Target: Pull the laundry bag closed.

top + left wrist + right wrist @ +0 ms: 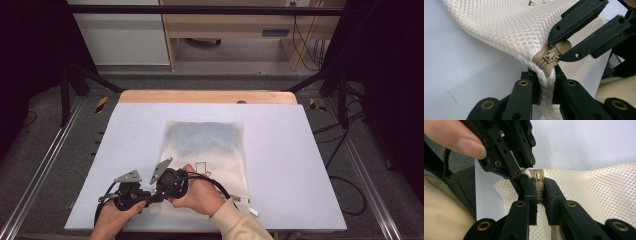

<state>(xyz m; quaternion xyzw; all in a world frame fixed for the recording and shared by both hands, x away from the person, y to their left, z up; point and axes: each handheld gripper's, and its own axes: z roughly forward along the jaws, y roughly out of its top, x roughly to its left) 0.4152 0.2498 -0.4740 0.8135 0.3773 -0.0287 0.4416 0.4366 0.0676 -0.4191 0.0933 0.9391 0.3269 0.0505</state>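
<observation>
Mesh bag (207, 150) was cream honeycomb net with blue-grey contents; zipper slider (551, 55) tan; table (300, 165) pale lavender; grippers black.

- Two hands came in from the near edge of the table, each carrying a two-jaw gripper, the pair almost touching near the front left corner.
- The left hand (112, 216) lay low at the near edge, holding the left gripper (145, 196), its jaws pinched tight on a fold of the mesh bag (519, 30).
- The right hand (200, 195), in a cream sleeve (240, 225), reached across from the right; the right gripper (159, 192) pointed leftward, jaws clamped on the zipper pull (560, 47).
- A thumb (456, 138) rested against the left gripper's black frame in the right gripper view.
</observation>
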